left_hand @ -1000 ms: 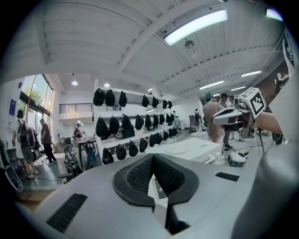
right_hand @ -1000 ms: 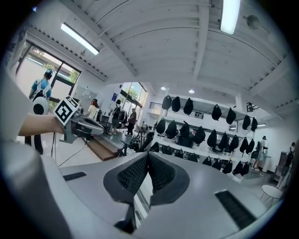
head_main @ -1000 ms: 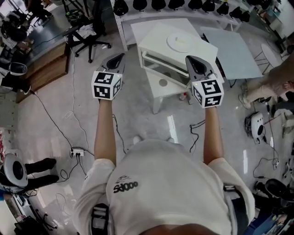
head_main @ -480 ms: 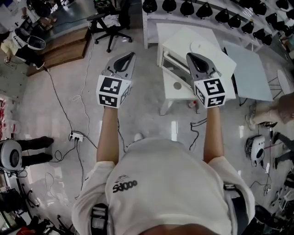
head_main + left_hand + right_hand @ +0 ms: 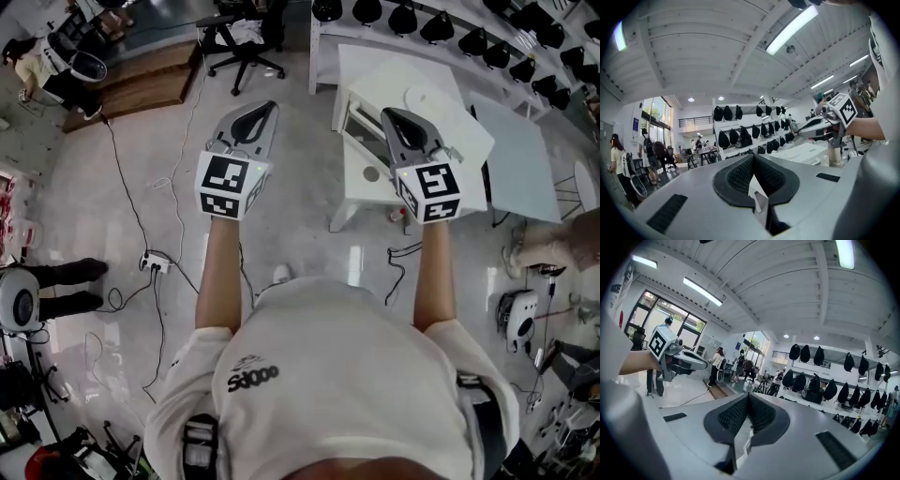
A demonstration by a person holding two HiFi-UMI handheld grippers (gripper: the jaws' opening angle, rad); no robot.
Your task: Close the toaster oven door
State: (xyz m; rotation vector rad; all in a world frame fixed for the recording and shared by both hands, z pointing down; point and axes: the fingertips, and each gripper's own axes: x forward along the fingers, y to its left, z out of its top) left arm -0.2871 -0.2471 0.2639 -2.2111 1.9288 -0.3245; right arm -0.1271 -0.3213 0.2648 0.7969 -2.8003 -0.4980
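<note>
**Both claws shut and empty, held up in front of the toaster oven**

Closest to the camera in the head view are the person's white shirt (image 5: 328, 375) and two bare forearms reaching forward. Each arm ends in a cube with black and white square markers, and past the cubes the grey claws point away from the body.

The left claw (image 5: 269, 107) hangs over the pale floor (image 5: 122, 206), off to the left of the tabletop (image 5: 356, 190) and not touching anything. Its own view shows the two dark ribbed pads (image 5: 736, 176) pressed together at the tip, with nothing caught between them.

The right claw (image 5: 387, 113) is in the same state. Its pads (image 5: 733, 416) meet along a single line and grip nothing. From above it overlaps the toaster oven (image 5: 380, 84), but its height over the oven cannot be judged, and no contact shows.

The toaster oven is a white box on the small white tabletop, just ahead of the right arm, with a round disc (image 5: 427, 94) lying on top. Its front faces left towards the gap between the two claws. From this angle it is not clear whether the door is down or up.

On the floor to the left lie a power strip (image 5: 155, 265) and its trailing cable. Farther off are a black office chair (image 5: 239, 42) and a wooden platform (image 5: 131, 80). Along the far wall, dark rounded things hang in rows on a white rack (image 5: 422, 23).
</note>
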